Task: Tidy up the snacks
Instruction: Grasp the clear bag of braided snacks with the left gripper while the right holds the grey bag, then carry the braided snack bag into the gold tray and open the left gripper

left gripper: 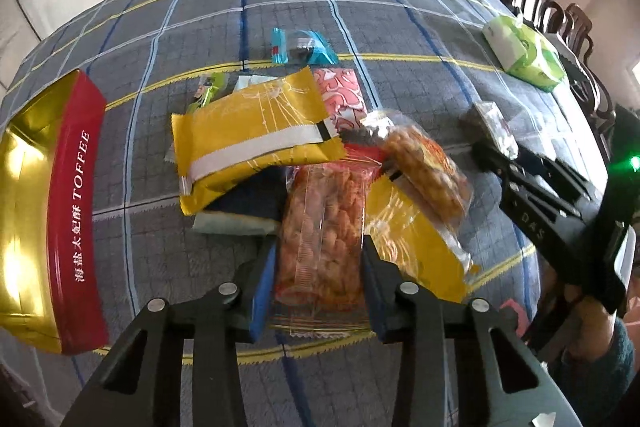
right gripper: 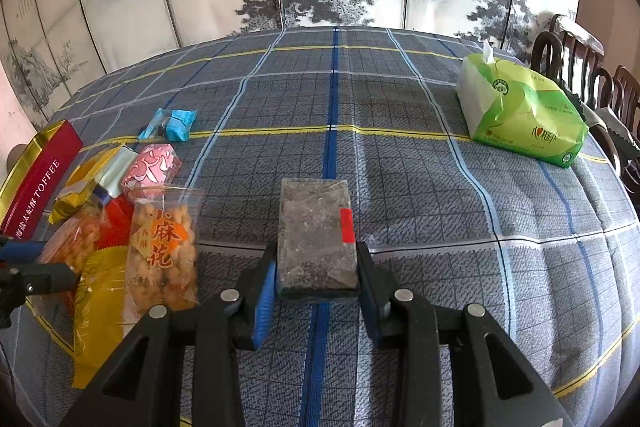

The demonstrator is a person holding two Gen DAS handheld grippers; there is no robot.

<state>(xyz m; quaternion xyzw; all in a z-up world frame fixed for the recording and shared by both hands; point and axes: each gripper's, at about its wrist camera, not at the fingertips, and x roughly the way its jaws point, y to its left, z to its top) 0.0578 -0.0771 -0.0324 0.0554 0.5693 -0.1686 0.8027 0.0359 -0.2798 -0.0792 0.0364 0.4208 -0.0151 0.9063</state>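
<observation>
Snacks heaped beside the red toffee box (left gripper: pixel 78 203): left gripper (left gripper: pixel 320 267) seemingly clamps a clear peanut packet (left gripper: pixel 324 223) atop the heap; right gripper (right gripper: pixel 316 279), farther from the box, clamps a dark bar (right gripper: pixel 316 231).

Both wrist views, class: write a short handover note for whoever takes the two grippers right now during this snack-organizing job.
Left gripper: jaws around the clear packet of orange peanuts in the pile, pads at its sides.
Right gripper: shut on the dark grey rectangular block snack, apart from the pile, over the checked tablecloth.
Elsewhere: red-and-gold toffee box open at the left; yellow foil packet, pink patterned packet and blue wrapped candy loose; green tissue pack far right.
Done: I see no snacks in the box.
Left: sort everything.
</observation>
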